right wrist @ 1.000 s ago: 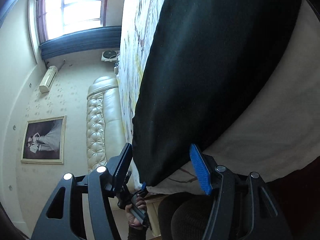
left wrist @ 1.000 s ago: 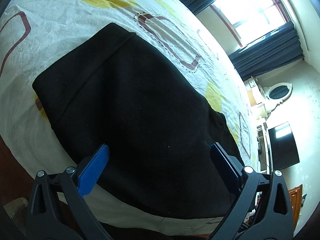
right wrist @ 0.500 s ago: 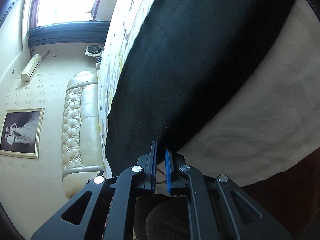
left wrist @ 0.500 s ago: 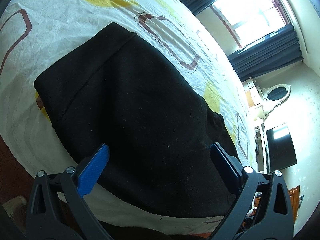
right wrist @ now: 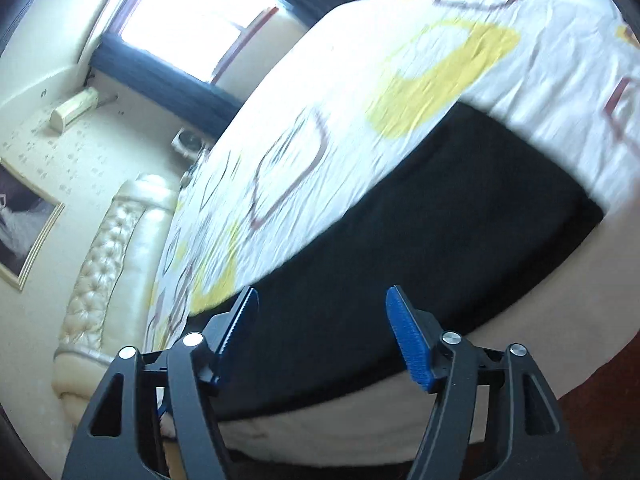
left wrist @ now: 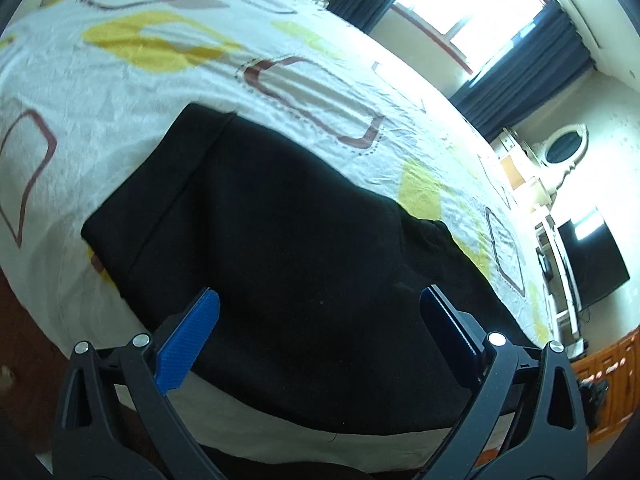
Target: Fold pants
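— Left gripper (left wrist: 316,320) first: what is it doing?

— Hanging wide open over the black pants (left wrist: 280,248), its blue pads (left wrist: 188,344) spread far apart and gripping nothing. Right gripper (right wrist: 322,324) is also standing open, jaws parted about halfway, nothing between them, hovering above the near long edge of the same cloth.

— Room to move?

— Plenty. The bed (left wrist: 132,92) is stretching away under its white sheet with yellow patches and brown outlined squares, bare on every side of the garment. Near mattress edge is running just beneath both grippers; dark floor (right wrist: 600,420) is showing beyond it. A tufted cream headboard (right wrist: 104,264) is closing off one end, and a curtained window (left wrist: 476,12) is glaring behind the far side.

— And the pants themselves?

— Lying flat near the bed's front edge as a broad dark slab, already doubled over. A straight seam or fold line (left wrist: 184,184) is running across one end in the left view. Surface is looking smooth; the right view is motion-blurred, so finer creases are not readable.
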### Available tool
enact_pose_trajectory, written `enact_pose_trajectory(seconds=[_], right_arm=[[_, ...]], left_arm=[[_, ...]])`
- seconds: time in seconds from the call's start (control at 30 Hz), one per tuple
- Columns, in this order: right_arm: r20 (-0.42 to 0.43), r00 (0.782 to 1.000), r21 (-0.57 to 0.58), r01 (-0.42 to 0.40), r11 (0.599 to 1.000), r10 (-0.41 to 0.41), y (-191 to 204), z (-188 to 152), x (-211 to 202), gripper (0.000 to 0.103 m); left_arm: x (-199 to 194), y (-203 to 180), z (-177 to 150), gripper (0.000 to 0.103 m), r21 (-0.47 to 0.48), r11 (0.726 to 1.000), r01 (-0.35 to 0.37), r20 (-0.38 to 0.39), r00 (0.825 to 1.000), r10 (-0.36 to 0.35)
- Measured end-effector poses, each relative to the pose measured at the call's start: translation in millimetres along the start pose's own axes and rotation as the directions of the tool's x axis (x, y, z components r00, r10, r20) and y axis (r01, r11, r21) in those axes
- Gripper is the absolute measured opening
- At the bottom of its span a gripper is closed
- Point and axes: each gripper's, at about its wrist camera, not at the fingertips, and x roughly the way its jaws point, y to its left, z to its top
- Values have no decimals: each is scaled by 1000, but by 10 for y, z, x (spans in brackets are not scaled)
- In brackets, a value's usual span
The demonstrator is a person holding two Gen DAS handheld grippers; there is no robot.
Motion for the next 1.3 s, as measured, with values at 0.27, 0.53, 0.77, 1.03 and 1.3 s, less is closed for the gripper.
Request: enact_pose_trajectory(seconds=[0.27, 0.53, 0.77, 1.03, 1.3], right_arm=[[-31, 978, 132, 207, 969, -204, -1229, 793, 5, 68], [-195, 965, -22, 175, 984, -176, -994, 643, 297, 52], [-191, 976, 94, 121, 988, -102, -852, 605, 111, 20], [-108, 968, 161, -209, 965, 227, 39, 469, -97, 18], [-174, 929, 36, -324, 945, 325, 1338, 86, 203, 18]], left_arm=[[298, 164, 48, 100, -40, 999, 21, -50, 998, -23], [331, 140, -9, 100, 32, 999, 23, -65, 998, -21], [382, 90, -12, 100, 124, 992, 17, -121, 993, -2], [364, 138, 5, 100, 95, 995, 32, -123, 992, -20], [379, 28, -33, 100, 138, 990, -30, -119, 992, 47]])
